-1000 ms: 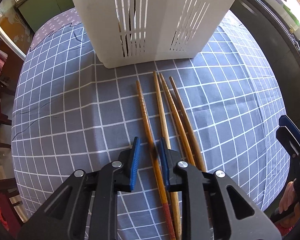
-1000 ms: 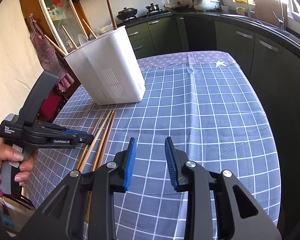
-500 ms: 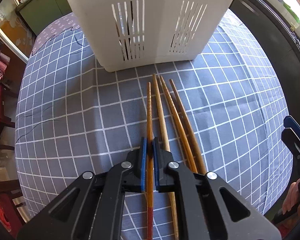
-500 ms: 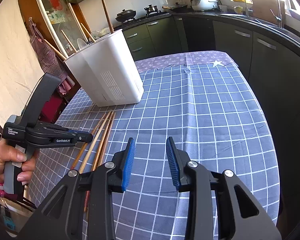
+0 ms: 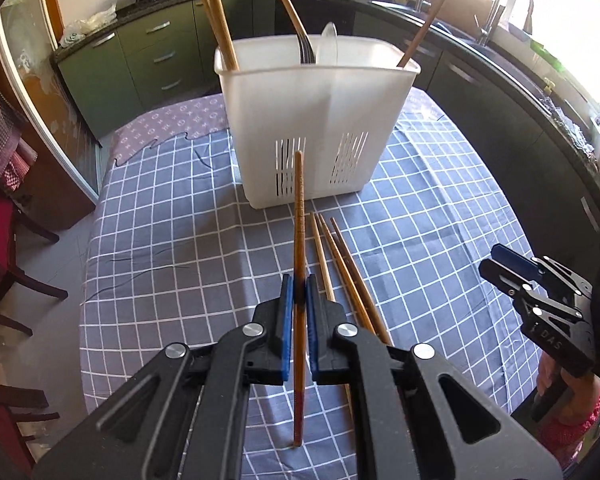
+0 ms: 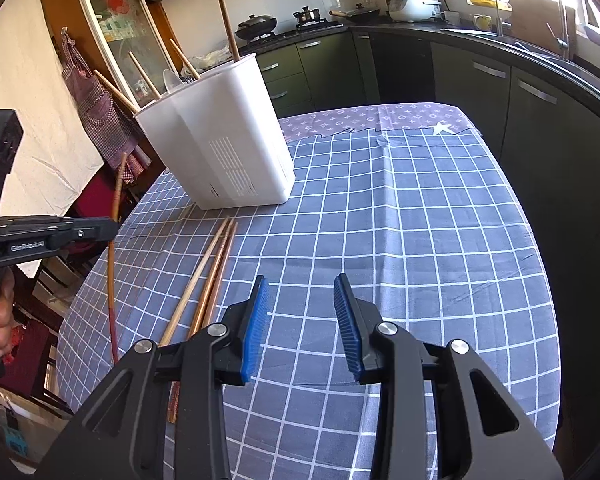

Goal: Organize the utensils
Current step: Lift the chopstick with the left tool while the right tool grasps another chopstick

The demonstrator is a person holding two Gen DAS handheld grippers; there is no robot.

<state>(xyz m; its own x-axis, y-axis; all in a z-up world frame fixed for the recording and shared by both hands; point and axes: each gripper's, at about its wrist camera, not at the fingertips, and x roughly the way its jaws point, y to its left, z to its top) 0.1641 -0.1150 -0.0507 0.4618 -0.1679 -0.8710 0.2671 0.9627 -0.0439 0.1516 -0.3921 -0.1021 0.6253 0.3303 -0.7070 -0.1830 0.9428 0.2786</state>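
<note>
Lifted off the cloth since the earlier frame, one chopstick (image 5: pixel 299 216) sits clamped in the left gripper (image 5: pixel 297 300); three chopsticks (image 5: pixel 342 256) remain near the white holder (image 5: pixel 316 128), the right gripper (image 6: pixel 300 312) parted and empty, its jaws having just been opening.

Readable markings, listed from the white slotted plastic utensil holder (image 6: pixel 224 140) outward:
- "GenRobot.AI", white lettering on the side of the black plastic left gripper (image 6: pixel 112 229), left of the holder in the right wrist view.
- "DAS", pale letters on the black body of the right gripper (image 5: pixel 500 264), right of the holder in the left wrist view.
</note>
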